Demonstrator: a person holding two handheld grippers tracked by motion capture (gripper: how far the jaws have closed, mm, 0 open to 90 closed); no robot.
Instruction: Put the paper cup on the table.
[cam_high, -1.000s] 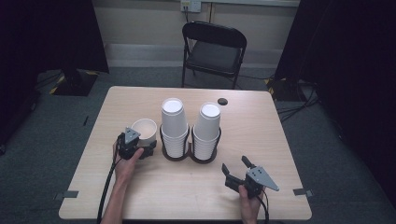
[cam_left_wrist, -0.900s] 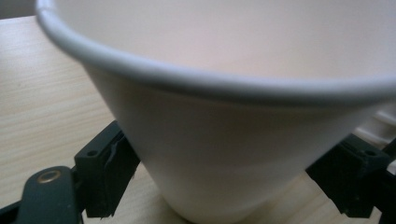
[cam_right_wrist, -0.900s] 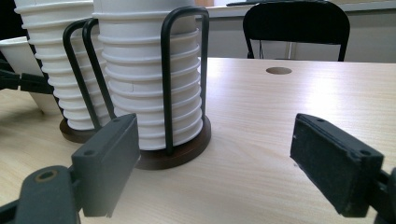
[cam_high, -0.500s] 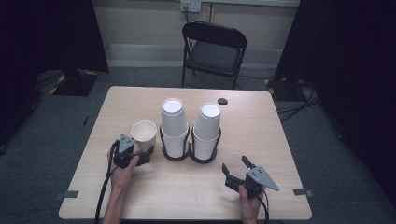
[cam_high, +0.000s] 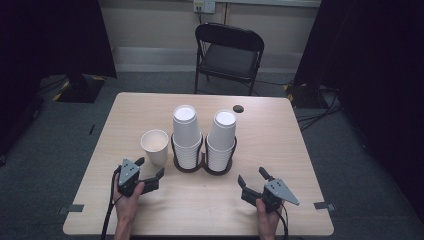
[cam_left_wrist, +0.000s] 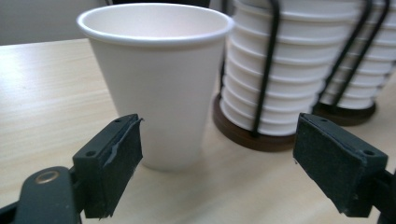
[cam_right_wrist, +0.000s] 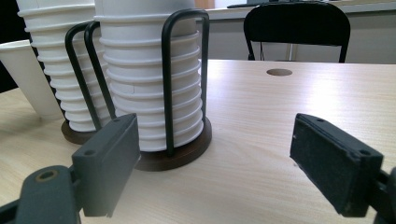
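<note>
paper cup (cam_high: 154, 145): white, smooth, round, stands alone on the wooden table (cam_high: 280, 150) just left of the two cup stacks (cam_high: 186, 136) in black wire holders | left gripper (cam_high: 148, 170): was around the cup a second ago, now pulled back, jaws apart, holds nothing | right gripper (cam_high: 252, 178): jaws wide, empty

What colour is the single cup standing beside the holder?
White, best seen in the left gripper view: the cup.
</note>
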